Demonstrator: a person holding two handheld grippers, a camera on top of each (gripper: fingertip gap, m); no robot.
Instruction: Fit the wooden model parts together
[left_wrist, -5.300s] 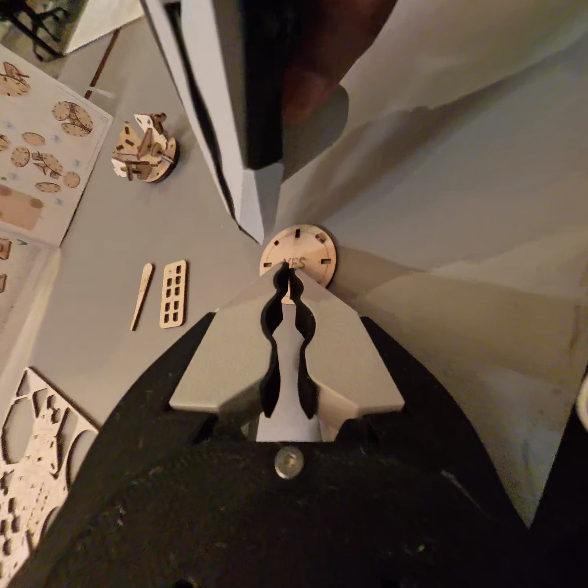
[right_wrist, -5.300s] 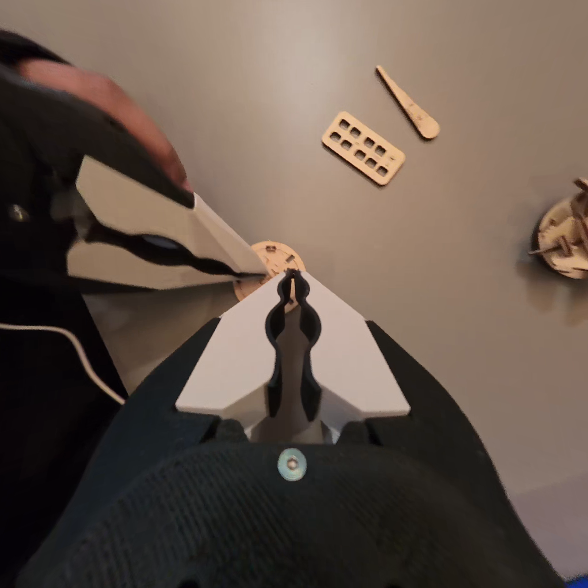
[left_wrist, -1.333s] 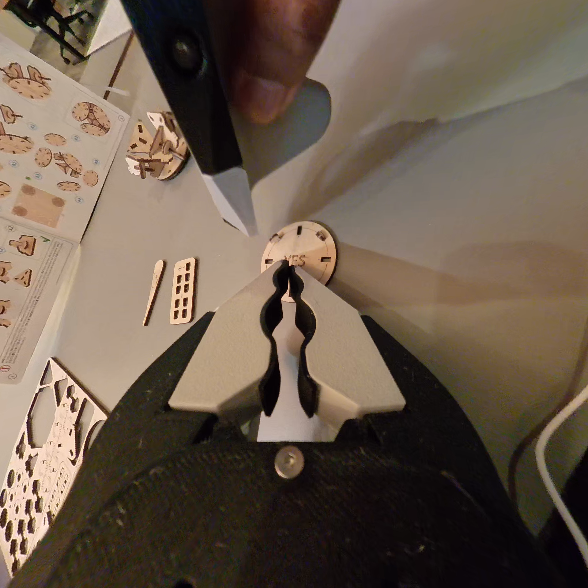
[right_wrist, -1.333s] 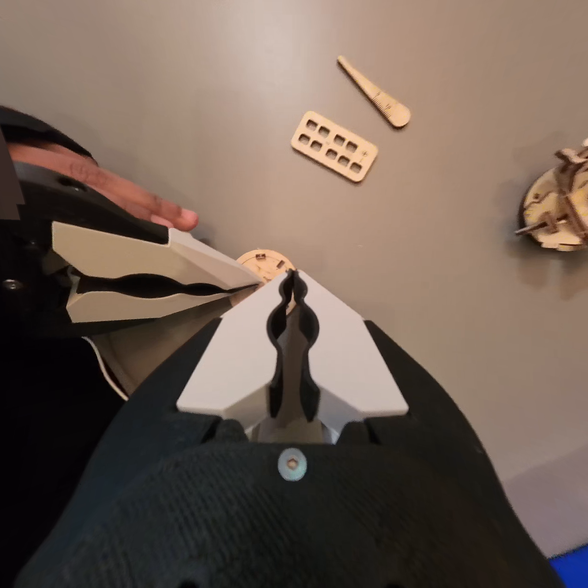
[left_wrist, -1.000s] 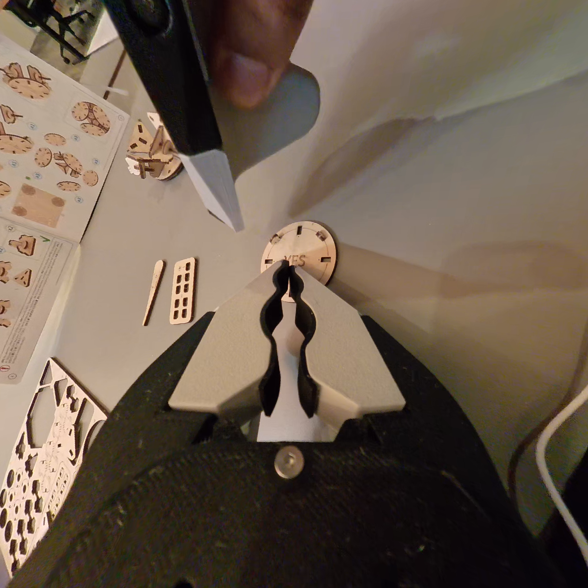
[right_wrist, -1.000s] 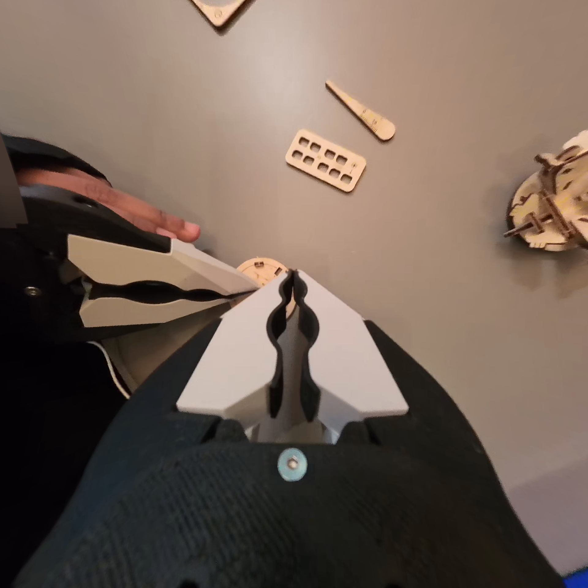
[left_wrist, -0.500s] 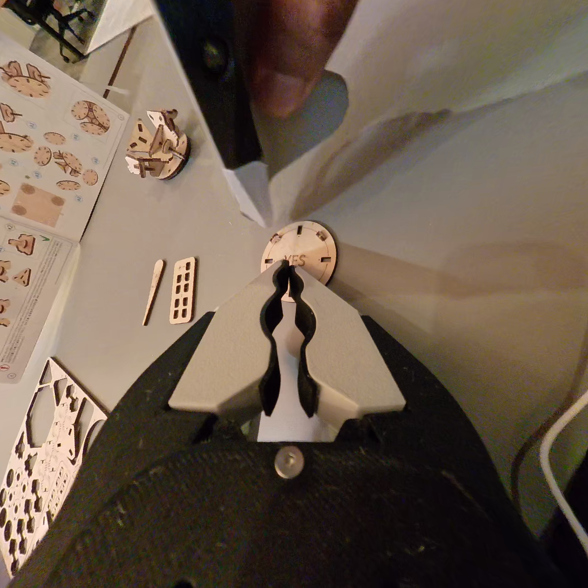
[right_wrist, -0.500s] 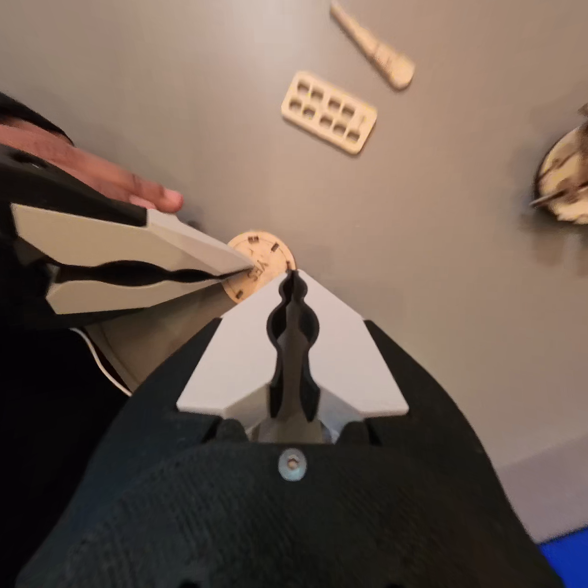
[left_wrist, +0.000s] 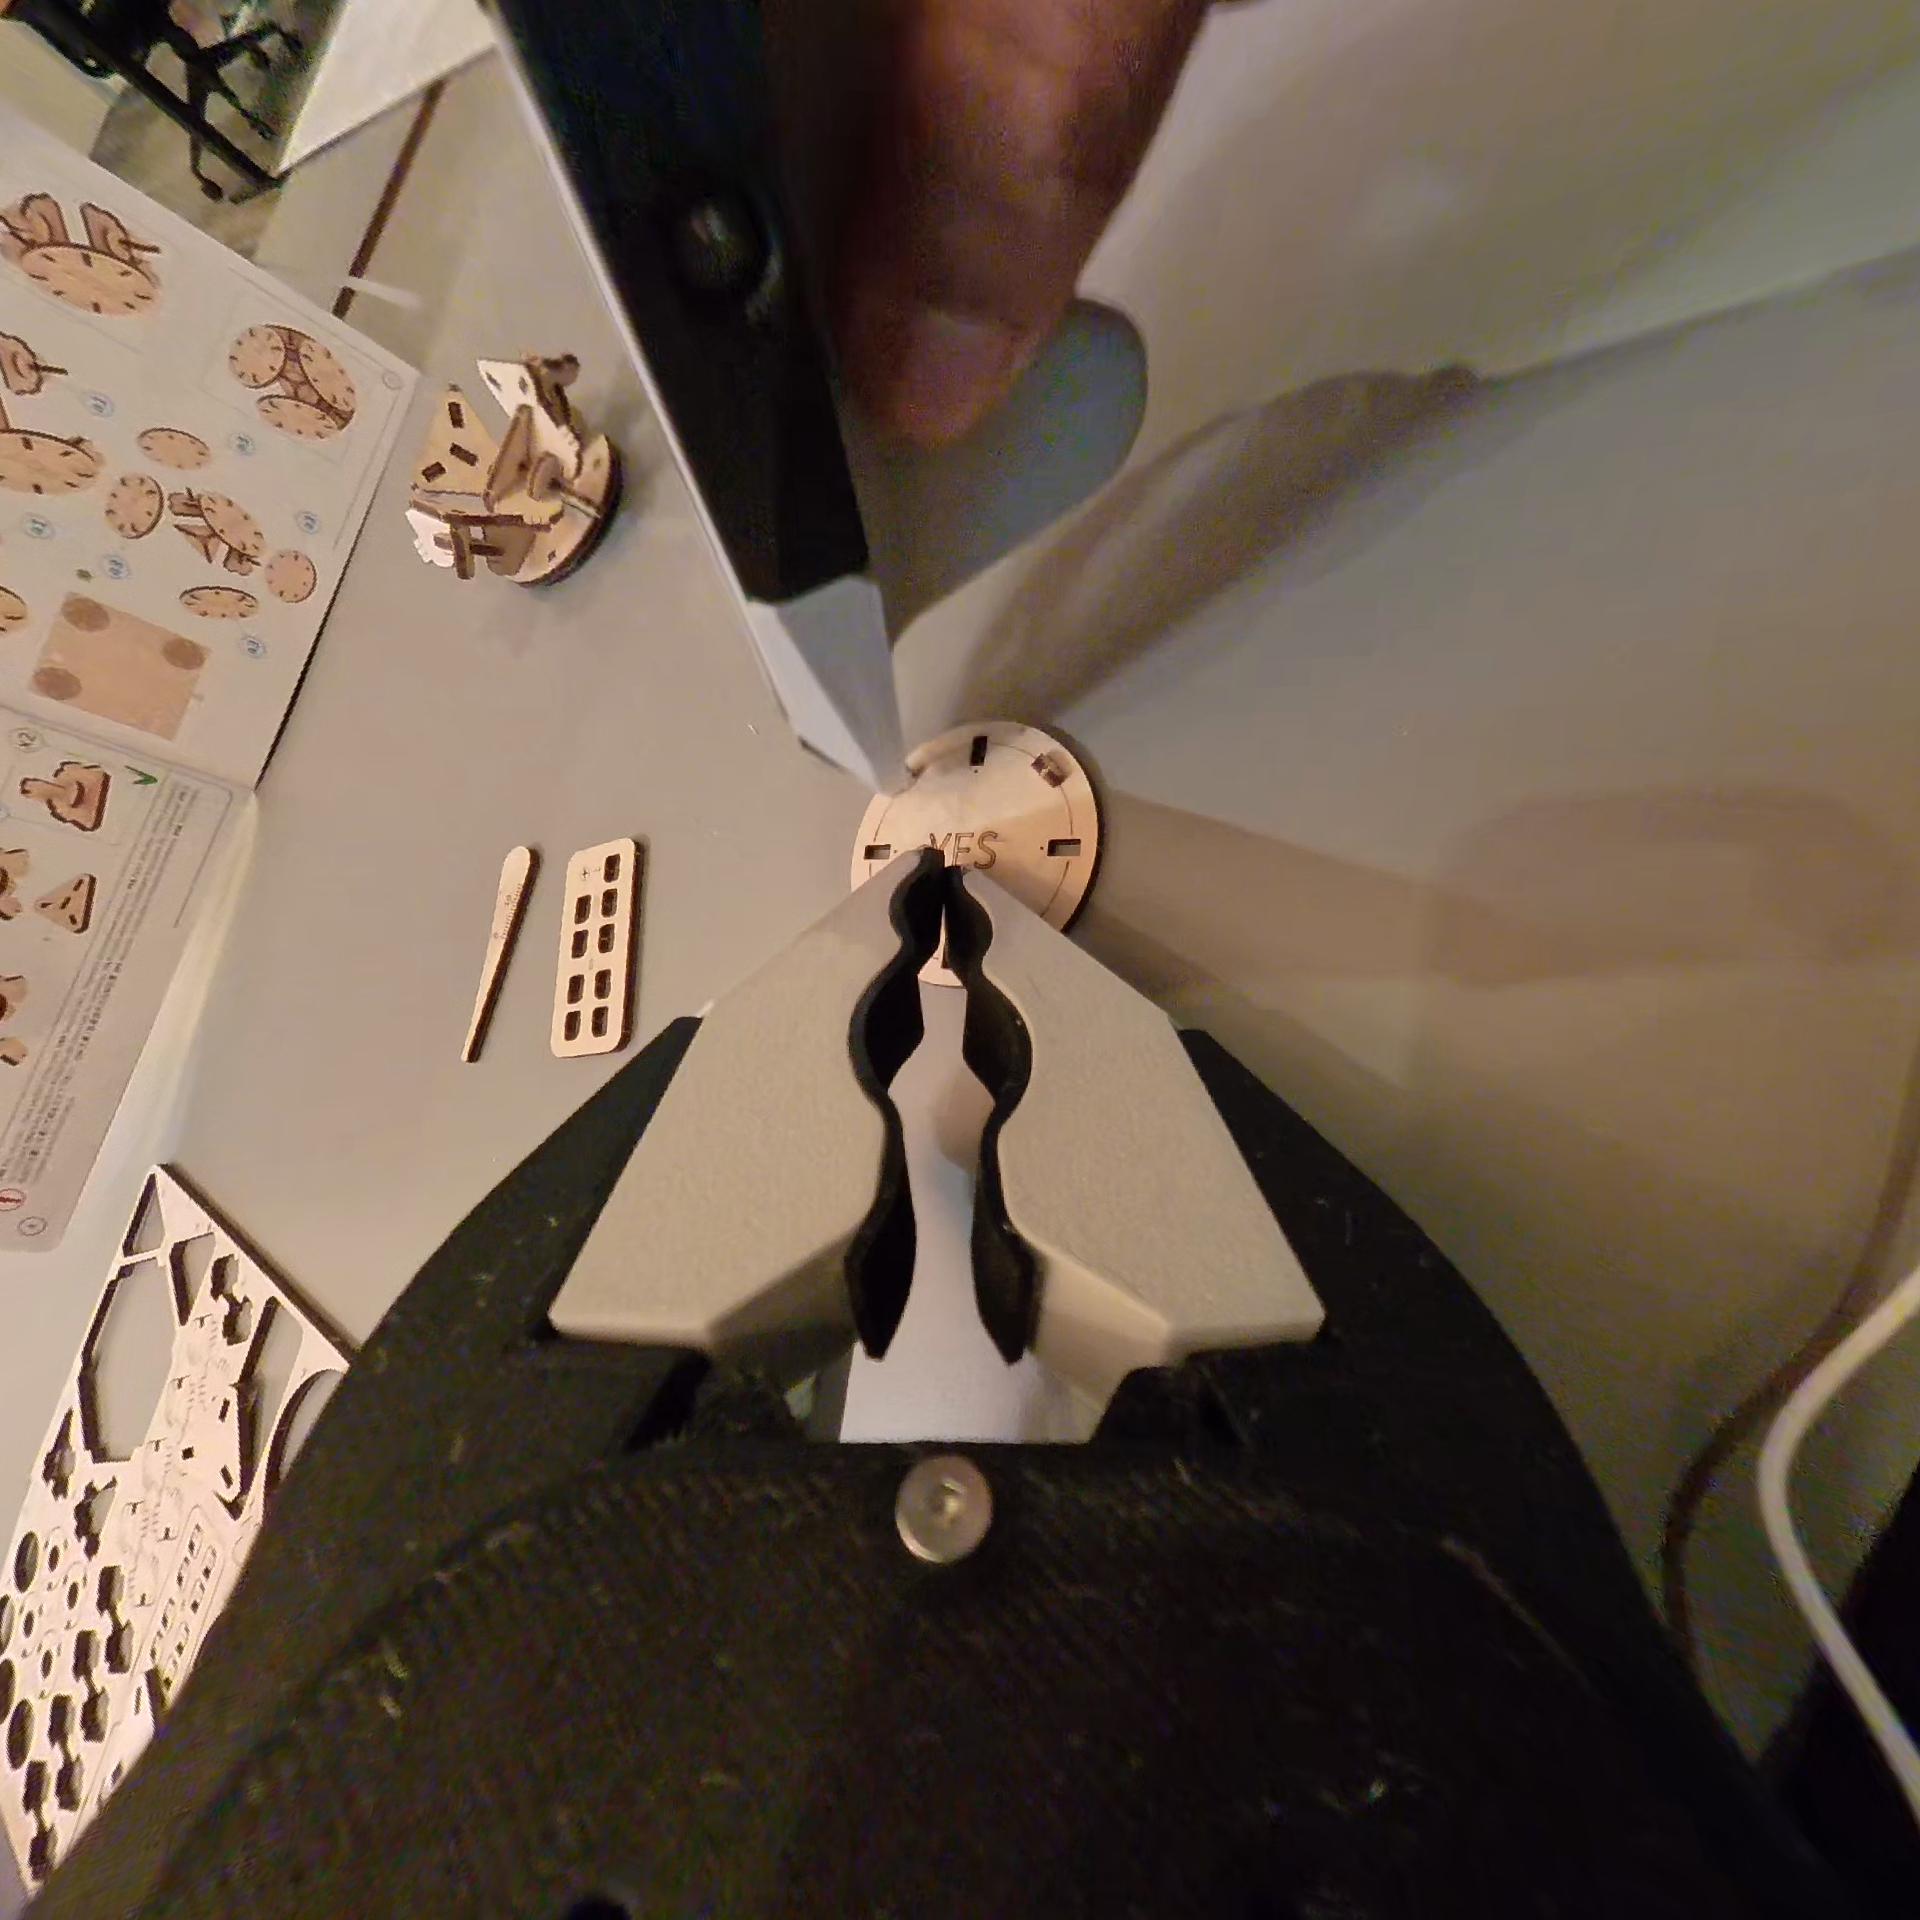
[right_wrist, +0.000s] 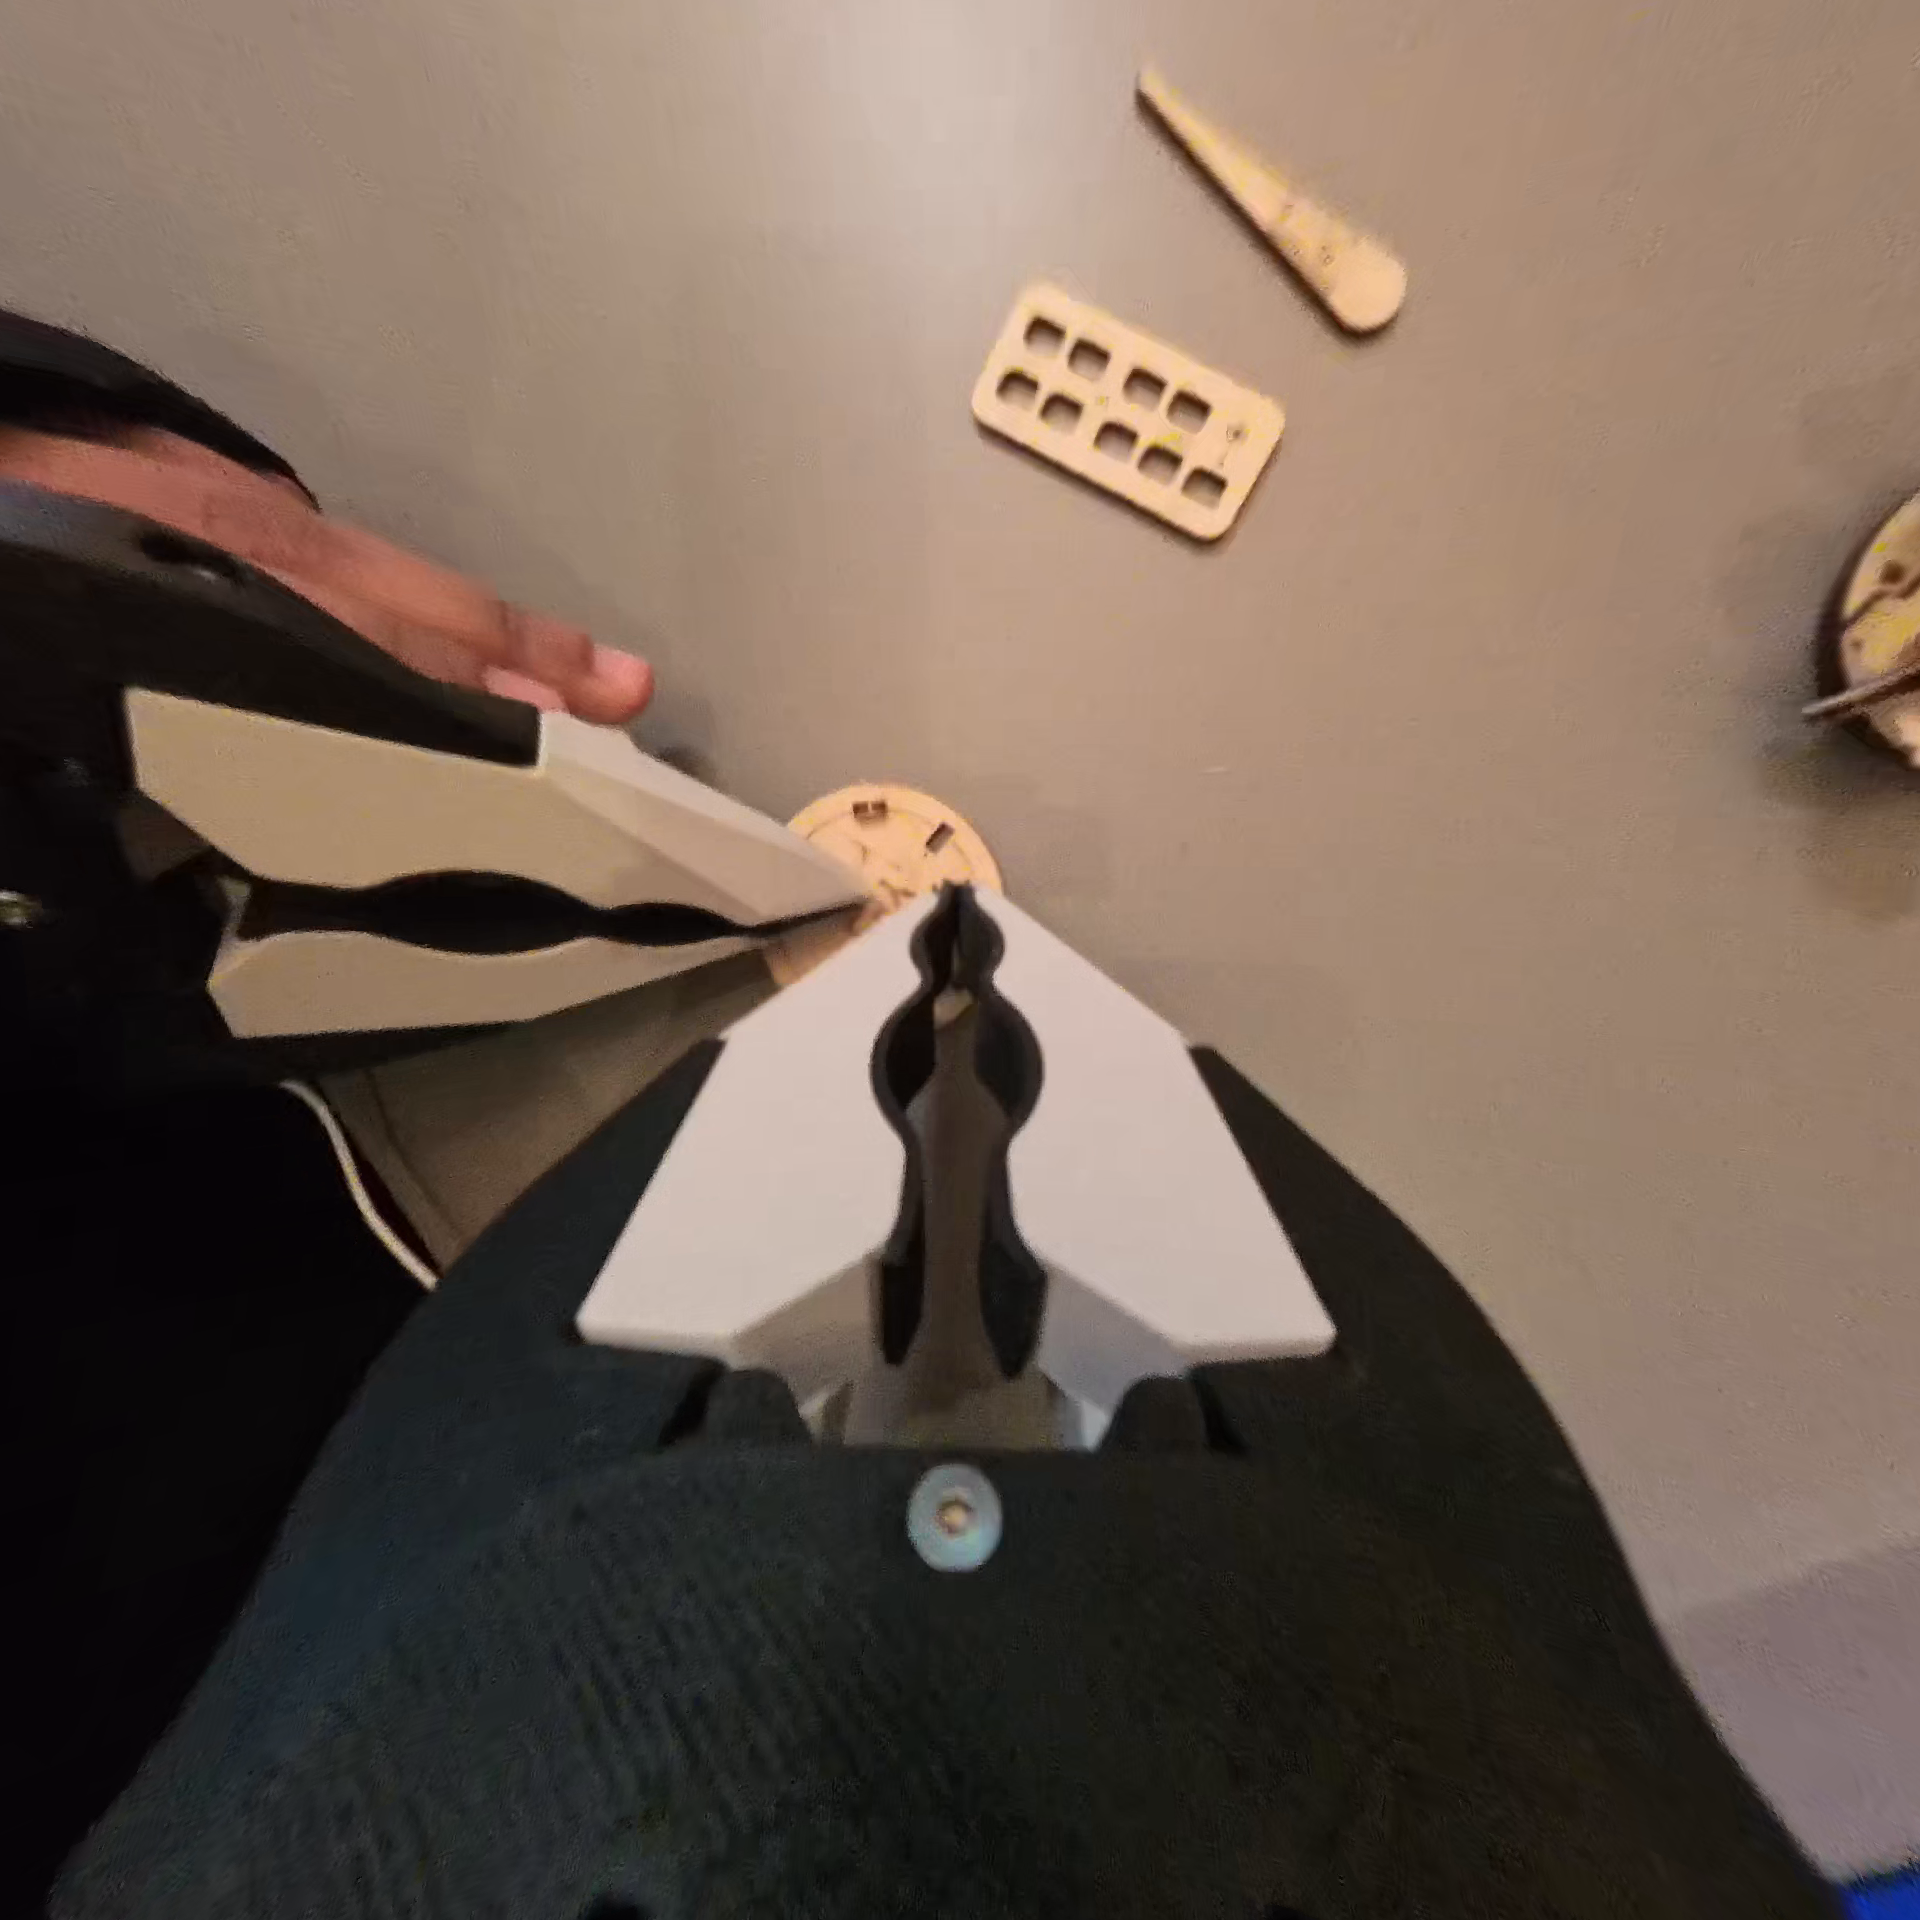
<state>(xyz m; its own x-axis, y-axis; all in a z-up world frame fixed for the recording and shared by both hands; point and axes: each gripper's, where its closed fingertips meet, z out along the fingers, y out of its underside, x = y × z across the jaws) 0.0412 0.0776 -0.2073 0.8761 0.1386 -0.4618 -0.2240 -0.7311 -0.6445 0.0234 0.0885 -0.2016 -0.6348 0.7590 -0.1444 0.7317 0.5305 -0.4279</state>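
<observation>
Jaws of both grippers — closed, empty — meet over wooden disc (left_wrist: 977, 821).

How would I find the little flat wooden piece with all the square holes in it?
Look on the grey table, left of the round wooden disc where both closed jaws meet. The small rectangular wooden plate lies flat beside a thin tapered wooden stick. Only the plate has two rows of square holes.

Dim warm light – soft shadows, edge distortion

Counts on the grey tabletop (left_wrist: 436, 790)

One round slotted wooden disc (left_wrist: 1023, 821), one tapered wooden stick (left_wrist: 501, 951), one holed rectangular wooden plate (left_wrist: 594, 948), one half-built wooden model (left_wrist: 509, 483), two hand-held grippers.
</observation>
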